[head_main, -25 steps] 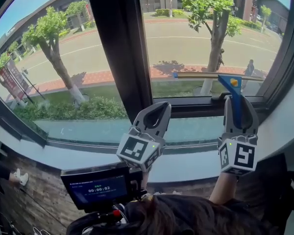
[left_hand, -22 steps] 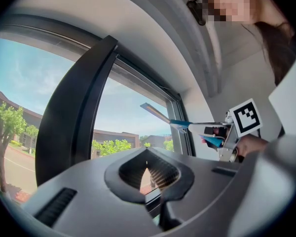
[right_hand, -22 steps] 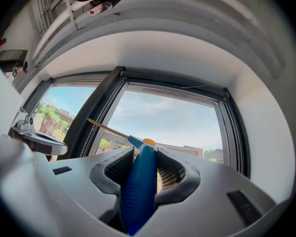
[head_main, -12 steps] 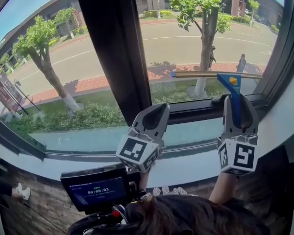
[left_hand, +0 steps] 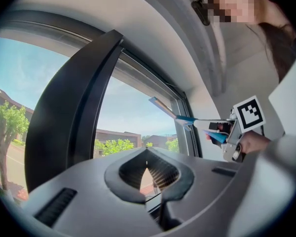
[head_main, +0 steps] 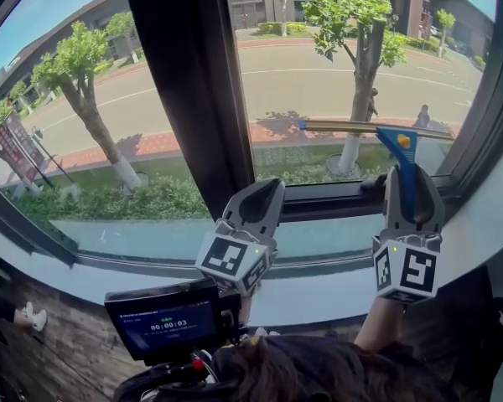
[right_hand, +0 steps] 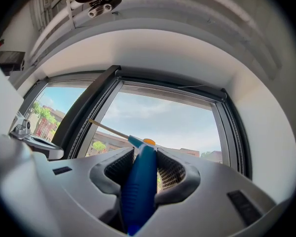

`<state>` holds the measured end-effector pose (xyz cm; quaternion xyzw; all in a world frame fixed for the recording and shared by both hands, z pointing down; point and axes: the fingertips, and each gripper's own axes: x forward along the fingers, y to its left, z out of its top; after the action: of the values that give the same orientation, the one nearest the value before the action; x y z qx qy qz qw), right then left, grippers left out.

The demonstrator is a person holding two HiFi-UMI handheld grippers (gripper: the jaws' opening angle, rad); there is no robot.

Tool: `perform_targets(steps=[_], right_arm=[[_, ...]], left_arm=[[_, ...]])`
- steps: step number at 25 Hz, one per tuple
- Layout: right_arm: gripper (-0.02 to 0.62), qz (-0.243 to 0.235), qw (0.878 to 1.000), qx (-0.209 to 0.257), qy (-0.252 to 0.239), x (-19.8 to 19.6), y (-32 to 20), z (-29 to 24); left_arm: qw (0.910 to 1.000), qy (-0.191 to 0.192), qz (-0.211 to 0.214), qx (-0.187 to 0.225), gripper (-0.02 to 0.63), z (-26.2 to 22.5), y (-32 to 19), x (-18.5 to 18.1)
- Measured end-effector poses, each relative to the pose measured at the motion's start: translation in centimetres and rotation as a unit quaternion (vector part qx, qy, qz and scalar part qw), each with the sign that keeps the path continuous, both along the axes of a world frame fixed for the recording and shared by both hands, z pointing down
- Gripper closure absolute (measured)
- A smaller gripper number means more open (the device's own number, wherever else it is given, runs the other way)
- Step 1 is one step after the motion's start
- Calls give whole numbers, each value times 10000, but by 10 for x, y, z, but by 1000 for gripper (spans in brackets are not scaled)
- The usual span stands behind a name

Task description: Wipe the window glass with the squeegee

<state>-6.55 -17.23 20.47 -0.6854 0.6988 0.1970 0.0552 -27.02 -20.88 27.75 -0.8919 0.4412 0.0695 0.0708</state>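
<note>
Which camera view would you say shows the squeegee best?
The head view: the squeegee shows blade and handle, clamped in the right gripper. The right gripper view shows mainly its blue handle; the left gripper view shows it small.

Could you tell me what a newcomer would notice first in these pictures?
The blue squeegee, clamped in the right hand-held gripper, stands out, its blade level across the lower part of the right window pane. The left hand-held gripper hangs shut and empty at the foot of the dark window post in the middle.
</note>
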Motion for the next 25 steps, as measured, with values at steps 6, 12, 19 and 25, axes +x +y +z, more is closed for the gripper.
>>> perform_targets(steps=[6, 12, 19, 25], right_arm=[[454, -182, 9997, -2, -188, 23, -24, -6], [454, -346, 9993, 143, -70, 19, -51, -21], [454, -459, 9985, 305, 15, 19, -78, -40], [454, -461, 9976, 519, 70, 9, -86, -75]], left_arm=[[9984, 140, -533, -94, 604, 2, -19, 8], [9961, -1, -884, -20, 604, 1, -31, 8], [9939, -134, -994, 449, 604, -28, -59, 18], [9913, -219, -1120, 661, 604, -57, -77, 15]])
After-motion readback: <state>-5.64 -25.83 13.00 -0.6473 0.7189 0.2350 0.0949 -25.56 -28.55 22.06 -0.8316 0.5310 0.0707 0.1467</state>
